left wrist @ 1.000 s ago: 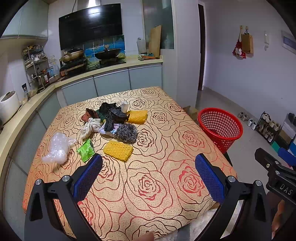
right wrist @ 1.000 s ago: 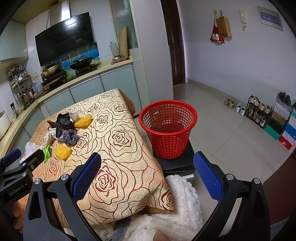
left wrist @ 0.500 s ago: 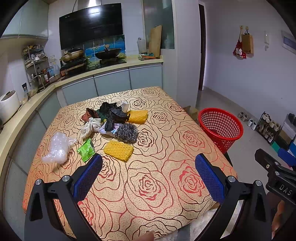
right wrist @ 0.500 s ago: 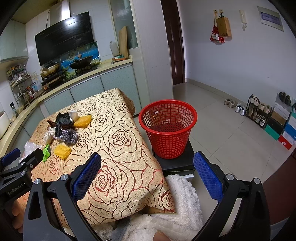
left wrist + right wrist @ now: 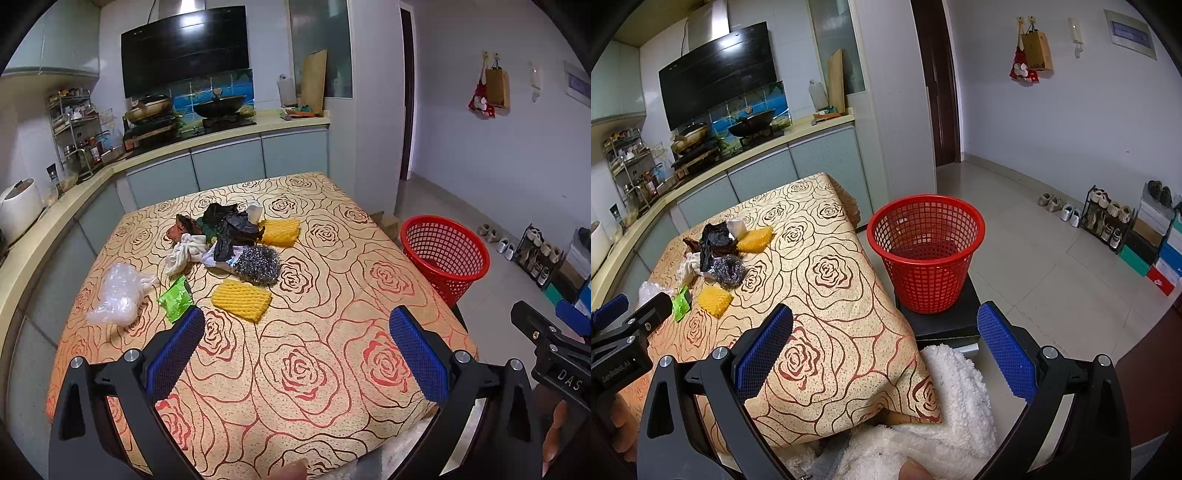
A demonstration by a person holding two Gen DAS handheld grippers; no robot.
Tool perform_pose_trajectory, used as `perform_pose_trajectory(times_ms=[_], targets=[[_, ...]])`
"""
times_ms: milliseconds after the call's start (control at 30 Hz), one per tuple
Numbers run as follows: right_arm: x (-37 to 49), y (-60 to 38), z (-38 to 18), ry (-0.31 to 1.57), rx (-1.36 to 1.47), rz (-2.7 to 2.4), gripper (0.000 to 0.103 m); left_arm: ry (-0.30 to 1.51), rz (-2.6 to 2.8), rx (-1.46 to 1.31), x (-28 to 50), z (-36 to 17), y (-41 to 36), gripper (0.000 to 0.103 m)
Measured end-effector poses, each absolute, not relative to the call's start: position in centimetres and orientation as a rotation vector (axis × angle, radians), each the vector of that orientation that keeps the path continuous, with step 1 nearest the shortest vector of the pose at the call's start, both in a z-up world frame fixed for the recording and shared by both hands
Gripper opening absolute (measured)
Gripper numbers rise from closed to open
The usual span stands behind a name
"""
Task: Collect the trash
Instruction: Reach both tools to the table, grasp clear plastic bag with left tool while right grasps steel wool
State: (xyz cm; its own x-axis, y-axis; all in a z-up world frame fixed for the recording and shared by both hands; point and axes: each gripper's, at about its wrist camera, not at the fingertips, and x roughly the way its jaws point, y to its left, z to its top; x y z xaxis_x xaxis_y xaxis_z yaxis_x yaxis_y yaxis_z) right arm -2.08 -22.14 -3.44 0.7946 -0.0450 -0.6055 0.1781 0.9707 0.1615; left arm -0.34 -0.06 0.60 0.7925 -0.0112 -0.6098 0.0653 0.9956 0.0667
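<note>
Trash lies in a loose heap on the rose-patterned table (image 5: 295, 369): a yellow foam net (image 5: 241, 299), a second yellow net (image 5: 279, 232), a steel scourer (image 5: 257, 265), black plastic (image 5: 232, 230), a green wrapper (image 5: 176, 302), a clear plastic bag (image 5: 118, 291) and a white rag (image 5: 186, 253). A red mesh basket (image 5: 925, 251) stands on a black box right of the table. My left gripper (image 5: 295, 350) hangs open over the table's near half, short of the heap. Near the table's front right corner my right gripper (image 5: 884, 350) is open, holding nothing.
A kitchen counter (image 5: 221, 136) with a stove and woks runs behind and left of the table. White fleece (image 5: 942, 424) covers the person's lap at the front edge. A shoe rack (image 5: 1108, 218) and boxes line the right wall, with bare tiled floor (image 5: 1034, 266) between.
</note>
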Motion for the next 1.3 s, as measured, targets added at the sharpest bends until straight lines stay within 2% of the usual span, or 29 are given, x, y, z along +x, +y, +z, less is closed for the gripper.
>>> perform_pose_trajectory(times_ms=[367, 867, 1300], targets=[[-1.6, -22.0, -3.7, 0.616, 0.199, -0.102, 0.098, 0.652, -0.02, 0.084, 0.2, 0.2, 0.4, 0.097], [3.8, -20.3, -3.9, 0.654, 0.172, 0.0, 0.098, 0.649, 0.032, 0.057, 2.5, -1.0, 3.2, 0.097], [8.3, -14.3, -4.5, 0.726, 0.043, 0.135, 0.098, 0.642, 0.229, -0.087, 3.0, -2.0, 12.9, 0.097]])
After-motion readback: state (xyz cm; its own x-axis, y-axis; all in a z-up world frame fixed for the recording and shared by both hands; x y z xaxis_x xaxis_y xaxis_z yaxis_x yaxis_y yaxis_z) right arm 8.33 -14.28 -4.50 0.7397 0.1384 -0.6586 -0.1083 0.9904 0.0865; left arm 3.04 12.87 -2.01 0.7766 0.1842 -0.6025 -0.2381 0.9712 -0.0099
